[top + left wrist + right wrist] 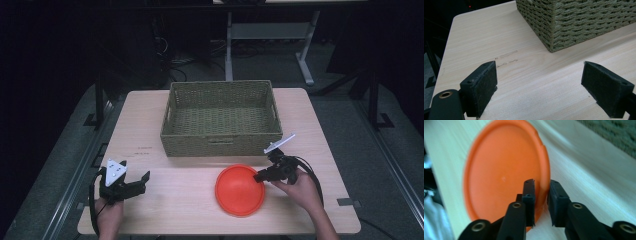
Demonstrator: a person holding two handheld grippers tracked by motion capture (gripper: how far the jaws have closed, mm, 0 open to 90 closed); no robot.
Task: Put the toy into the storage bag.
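An orange plate [240, 190] lies flat on the pale wooden surface [175, 200], toward the near edge and right of the middle, just in front of a woven basket [220, 119] that stands across the far half. Plate and basket are near each other but apart.

The right gripper [260, 176] reaches in from the right, its black jaws set over the plate's right rim. In the right gripper view the jaws are drawn narrow on either side of that rim [541, 187]: one sits over the plate's inner face, the other outside the edge, with the raised lip between them. The pads look to be pressing on the lip (the picture is blurred there, so the contact itself is hard to make out). The right hand [300, 192] grips the tool from behind, its cable looping off to the right.

The left gripper [140, 182] rests low over the near-left part of the surface, well apart from the plate, held in the left hand [110, 212]. Its jaws stand wide, with bare wood between them; in the left gripper view the two padded fingers [480, 87] frame the surface, with a corner of the basket [554, 27] farther off. The grey three-cornered plate on top of this gripper faces up.
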